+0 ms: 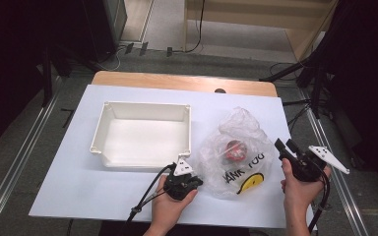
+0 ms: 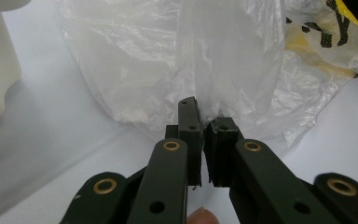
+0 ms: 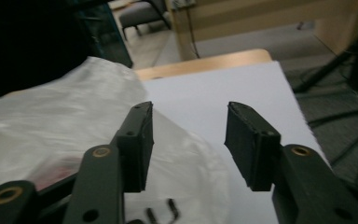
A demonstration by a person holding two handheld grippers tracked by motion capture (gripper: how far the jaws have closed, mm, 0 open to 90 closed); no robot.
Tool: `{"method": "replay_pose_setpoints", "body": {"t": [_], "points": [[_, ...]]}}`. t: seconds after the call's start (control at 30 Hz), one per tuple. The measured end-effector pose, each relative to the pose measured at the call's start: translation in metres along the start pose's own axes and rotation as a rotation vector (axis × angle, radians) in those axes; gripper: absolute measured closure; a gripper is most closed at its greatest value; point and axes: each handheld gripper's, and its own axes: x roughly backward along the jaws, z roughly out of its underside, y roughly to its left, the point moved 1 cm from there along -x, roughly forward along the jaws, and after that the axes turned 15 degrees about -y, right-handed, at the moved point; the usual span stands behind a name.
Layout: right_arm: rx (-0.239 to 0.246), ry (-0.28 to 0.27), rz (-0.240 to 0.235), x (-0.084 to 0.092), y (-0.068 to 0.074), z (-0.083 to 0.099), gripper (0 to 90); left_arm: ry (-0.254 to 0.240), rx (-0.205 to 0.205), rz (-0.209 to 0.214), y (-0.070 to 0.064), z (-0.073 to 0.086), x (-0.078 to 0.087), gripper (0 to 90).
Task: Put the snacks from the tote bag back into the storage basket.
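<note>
**Opening the bag: hold one edge, catch the other**

The left gripper (image 2: 200, 123) pinches the thin clear plastic bag (image 1: 236, 153), which lies right of the white rectangular plastic tray (image 1: 142, 133). The right gripper (image 3: 189, 140), jaws spread, should probably grip the opposite edge without tearing the film.

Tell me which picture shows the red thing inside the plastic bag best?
The high view: the red thing sits plainly visible through the clear plastic bag. The right gripper view gives just a blurry pinkish smudge through the plastic. The left gripper view shows crumpled bag plastic.
</note>
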Motion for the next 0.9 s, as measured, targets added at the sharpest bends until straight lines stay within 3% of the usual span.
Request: {"method": "replay_pose_setpoints", "body": {"t": [0.07,0.13,0.23,0.33,0.47,0.53,0.77,0.9], "points": [[0.000,-0.006,-0.075,0.002,0.011,-0.003,57.8,0.000,0.000,0.001,0.000,0.000,0.000,86.6],[0.015,0.030,-0.181,-0.001,0.029,0.000,60.7,0.000,0.002,0.001,0.000,0.000,0.000,86.4],[0.046,0.083,-0.246,-0.007,0.049,0.010,60.7,-0.002,0.002,0.002,0.000,0.000,0.000,86.3],[0.062,0.104,-0.256,-0.014,0.061,0.020,53.7,-0.004,0.001,0.002,0.000,0.000,0.000,86.2],[0.065,0.153,-0.253,-0.023,0.068,0.032,53.3,-0.002,-0.002,0.005,0.000,0.000,0.000,86.2],[0.077,0.161,-0.256,-0.025,0.069,0.036,57.1,0.000,-0.004,0.003,0.000,0.000,0.000,86.2],[0.138,0.173,-0.265,-0.023,0.071,0.040,88.3,0.000,-0.004,0.003,0.000,0.000,0.000,85.8],[0.135,0.180,-0.260,-0.018,0.067,0.039,90.0,0.002,-0.001,0.005,0.000,0.000,0.000,85.7]]}}
